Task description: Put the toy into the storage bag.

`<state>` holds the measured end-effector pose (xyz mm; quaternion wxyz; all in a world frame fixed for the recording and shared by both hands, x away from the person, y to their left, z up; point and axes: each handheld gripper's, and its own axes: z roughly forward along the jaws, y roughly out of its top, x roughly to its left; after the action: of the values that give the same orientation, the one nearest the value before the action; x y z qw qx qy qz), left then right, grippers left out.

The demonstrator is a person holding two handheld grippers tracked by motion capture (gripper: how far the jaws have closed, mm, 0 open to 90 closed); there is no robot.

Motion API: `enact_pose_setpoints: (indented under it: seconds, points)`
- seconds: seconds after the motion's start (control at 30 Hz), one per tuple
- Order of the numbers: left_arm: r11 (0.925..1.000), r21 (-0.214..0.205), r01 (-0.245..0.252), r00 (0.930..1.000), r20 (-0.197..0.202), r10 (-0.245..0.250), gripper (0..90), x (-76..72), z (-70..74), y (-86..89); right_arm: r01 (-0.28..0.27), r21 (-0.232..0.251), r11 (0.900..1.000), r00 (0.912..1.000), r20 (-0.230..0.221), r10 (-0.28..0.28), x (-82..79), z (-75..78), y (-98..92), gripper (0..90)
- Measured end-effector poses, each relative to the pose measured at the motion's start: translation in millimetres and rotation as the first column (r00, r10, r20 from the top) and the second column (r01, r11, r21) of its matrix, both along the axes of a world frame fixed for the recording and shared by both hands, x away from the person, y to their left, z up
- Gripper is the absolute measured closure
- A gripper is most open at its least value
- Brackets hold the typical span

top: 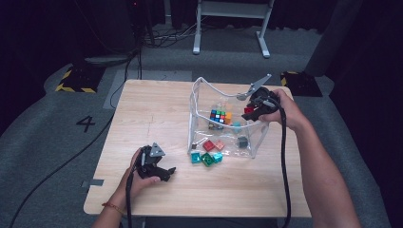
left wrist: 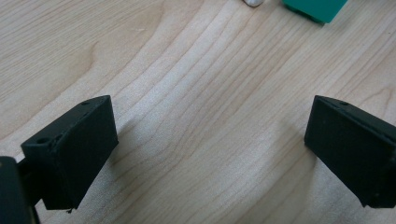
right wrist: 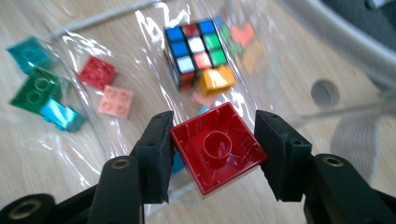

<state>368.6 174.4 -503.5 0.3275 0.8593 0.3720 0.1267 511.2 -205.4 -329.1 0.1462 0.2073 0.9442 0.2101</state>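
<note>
A: Right gripper (right wrist: 212, 154) is up over the clear plastic bag (top: 202, 102), and its jaws are clamped on a red building brick (right wrist: 217, 147), hollow underside facing the camera.

B: Where is that in the high view?

A: At the bag's far right corner, the red brick (top: 248, 110) sits at the gripper tip, above the bag's open top. Under the plastic lie a colour puzzle cube (right wrist: 195, 51), an orange brick (right wrist: 215, 79) touching it, a small red brick (right wrist: 97, 72) and a pink one (right wrist: 116, 100) side by side.

B: And outside the bag?

A: A teal brick (right wrist: 28, 52), a green brick (right wrist: 35, 91) and a shiny turquoise one (right wrist: 60, 116) bunch together on the wooden counter (top: 152, 109), just beside the bag's near edge.

B: The left gripper (left wrist: 210, 149)?

A: Low over bare counter at the near left, jaws wide apart, nothing between them. A green brick's corner (left wrist: 315, 8) peeks in at the top edge of its view.
</note>
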Motion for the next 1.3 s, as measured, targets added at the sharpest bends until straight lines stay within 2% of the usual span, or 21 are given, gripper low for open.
enact_pose_setpoints:
  seconds: [0.13,0.23,0.4,0.57,0.63,0.77,0.83,0.87,0.93,0.97,1.0,1.07,1.17,1.3]
  points:
    - [1.0000,0.000,0.000,1.0000,0.000,0.000,2.7,0.0,0.0,0.0,0.039,-0.042,0.9984,0.9987,-0.032,-0.040,3.7,-3.0,-4.8,49.1]
    - [1.0000,0.000,0.000,1.0000,0.000,0.000,2.7,0.0,0.0,0.0,0.062,-0.090,0.9941,0.9973,-0.033,-0.065,4.5,-3.7,-6.3,49.0]
    - [1.0000,0.000,0.000,1.0000,0.000,0.000,2.7,0.0,0.0,0.0,0.070,-0.087,0.9938,0.9970,-0.024,-0.073,3.4,-2.8,-10.7,48.9]
    - [1.0000,0.000,0.000,1.0000,0.000,0.000,2.7,0.0,0.0,0.0,0.080,-0.038,0.9960,0.9965,-0.020,-0.081,1.0,-2.1,-15.7,48.3]
    - [1.0000,0.000,0.000,1.0000,0.000,0.000,2.7,0.0,0.0,0.0,0.073,0.002,0.9974,0.9973,-0.014,-0.073,-1.1,-1.9,-17.0,46.4]
    - [1.0000,0.000,0.000,1.0000,0.000,0.000,2.6,0.0,0.0,0.0,0.090,0.082,0.9925,0.9958,0.006,-0.091,-5.4,1.0,-23.1,43.5]
    - [1.0000,0.000,0.001,1.0000,0.000,-0.001,2.7,0.0,0.0,0.0,0.100,0.121,0.9876,0.9939,0.034,-0.105,-9.3,5.2,-26.8,41.1]
    - [1.0000,0.000,0.001,1.0000,0.000,-0.001,2.6,0.1,0.0,0.0,0.109,0.156,0.9818,0.9924,0.041,-0.116,-12.3,7.4,-28.0,40.3]
    - [1.0000,0.000,0.001,1.0000,0.000,-0.001,2.7,0.1,0.0,0.0,0.094,0.205,0.9742,0.9904,0.080,-0.113,-17.7,13.4,-32.6,36.2]
    - [1.0000,0.000,0.001,1.0000,0.000,-0.001,2.7,0.1,0.0,0.0,0.106,0.236,0.9659,0.9872,0.091,-0.131,-22.1,16.2,-34.2,34.5]
    - [1.0000,0.000,0.001,1.0000,0.000,-0.001,2.6,0.1,0.0,0.0,0.095,0.266,0.9592,0.9858,0.109,-0.128,-26.0,18.7,-36.4,32.0]
    - [1.0000,0.000,0.001,1.0000,0.000,-0.001,2.7,0.1,0.0,0.0,0.105,0.333,0.9372,0.9734,0.159,-0.165,-34.7,24.0,-42.1,29.2]
    - [1.0000,0.000,0.000,1.0000,0.000,0.000,2.6,0.0,0.0,0.0,0.112,0.420,0.9008,0.9597,0.189,-0.208,-44.9,33.3,-54.6,28.0]
    - [1.0000,0.000,0.001,1.0000,0.000,-0.001,2.7,0.1,0.0,0.0,0.117,0.489,0.8645,0.9444,0.214,-0.249,-62.7,42.0,-66.1,28.7]
